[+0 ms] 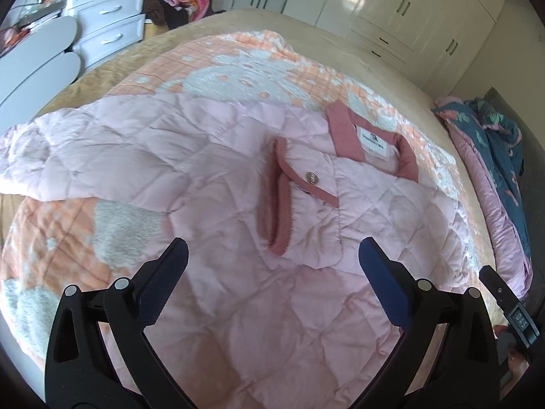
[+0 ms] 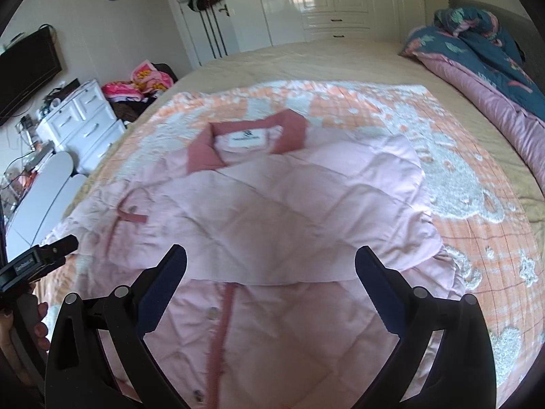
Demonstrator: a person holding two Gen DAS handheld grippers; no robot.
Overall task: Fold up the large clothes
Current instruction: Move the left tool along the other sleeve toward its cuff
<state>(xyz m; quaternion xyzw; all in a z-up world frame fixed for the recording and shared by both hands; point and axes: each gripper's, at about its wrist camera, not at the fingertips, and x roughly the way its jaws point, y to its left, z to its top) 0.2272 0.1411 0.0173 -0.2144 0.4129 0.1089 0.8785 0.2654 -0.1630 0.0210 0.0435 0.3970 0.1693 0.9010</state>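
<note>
A pale pink quilted jacket (image 1: 211, 177) with a darker pink collar (image 1: 345, 133) lies face up on the bed; it also shows in the right wrist view (image 2: 306, 204). One sleeve (image 1: 68, 146) stretches out to the left in the left wrist view. The other sleeve (image 2: 279, 225) is folded across the chest. My left gripper (image 1: 272, 259) is open and empty, hovering over the jacket's lower front. My right gripper (image 2: 270, 266) is open and empty, above the folded sleeve's cuff and the button placket (image 2: 221, 323).
An orange and white blanket (image 2: 477, 204) covers the beige bed (image 2: 306, 58) under the jacket. A blue and pink duvet (image 2: 483, 54) is bunched at the right. White drawers (image 1: 109, 10) and wardrobes (image 2: 306, 0) stand beyond the bed. The left gripper's body (image 2: 37, 262) shows in the right wrist view.
</note>
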